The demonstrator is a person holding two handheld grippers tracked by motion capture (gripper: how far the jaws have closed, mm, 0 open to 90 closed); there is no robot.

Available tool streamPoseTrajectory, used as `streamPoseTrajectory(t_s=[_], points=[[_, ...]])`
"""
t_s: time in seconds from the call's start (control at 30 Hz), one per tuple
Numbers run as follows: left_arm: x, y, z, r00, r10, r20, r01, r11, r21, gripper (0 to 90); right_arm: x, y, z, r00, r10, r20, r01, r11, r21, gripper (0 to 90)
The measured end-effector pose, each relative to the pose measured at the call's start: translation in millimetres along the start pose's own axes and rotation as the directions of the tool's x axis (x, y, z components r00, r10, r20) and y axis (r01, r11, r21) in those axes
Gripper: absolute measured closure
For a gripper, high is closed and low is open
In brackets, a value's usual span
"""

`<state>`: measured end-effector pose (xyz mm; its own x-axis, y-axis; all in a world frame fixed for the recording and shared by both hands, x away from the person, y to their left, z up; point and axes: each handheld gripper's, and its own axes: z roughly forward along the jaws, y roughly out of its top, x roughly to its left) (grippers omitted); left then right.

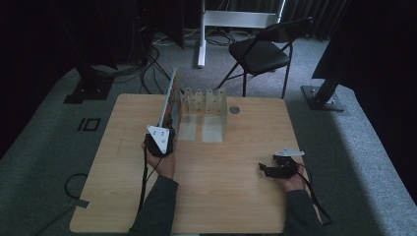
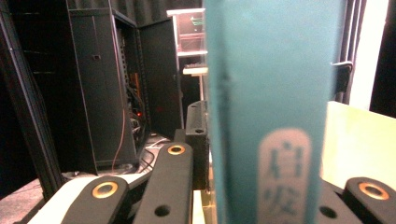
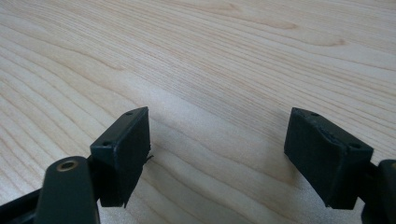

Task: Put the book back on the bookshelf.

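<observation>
Left claw [image 1: 164, 129], at centre-left of the high view, is closed on a thin book [image 1: 170, 101] held upright on edge, the book's far end reaching the slotted rack [image 1: 204, 102] at the upper middle of the wooden table [image 1: 123, 162]; in the left gripper view the book's teal spine [image 2: 271, 112] fills the middle of the frame between the black jaws. Right claw [image 1: 263, 169], at lower right of the high view, rests low over bare tabletop, jaws wide apart and empty, as the right gripper view confirms [image 3: 217, 154].
</observation>
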<state>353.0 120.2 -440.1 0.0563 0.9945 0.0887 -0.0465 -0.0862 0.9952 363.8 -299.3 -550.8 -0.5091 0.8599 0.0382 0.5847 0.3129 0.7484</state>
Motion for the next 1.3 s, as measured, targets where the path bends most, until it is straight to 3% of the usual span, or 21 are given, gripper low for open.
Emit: streamPoseTrajectory(t_s=[1.0,1.3], points=[[10.0,-2.3,-1.6,0.9994,-0.029,-0.016,0.029,0.9996,-0.003,78.4,0.1,0.0,0.0,1.0,-0.003,0.002,0.003,1.0,0.001,22.2],[12.5,-2.3,-1.7,0.9997,-0.022,-0.011,0.021,0.9998,-0.004,77.8,0.2,0.0,0.0,1.0,-0.003,0.002,0.003,1.0,0.001,22.2]])
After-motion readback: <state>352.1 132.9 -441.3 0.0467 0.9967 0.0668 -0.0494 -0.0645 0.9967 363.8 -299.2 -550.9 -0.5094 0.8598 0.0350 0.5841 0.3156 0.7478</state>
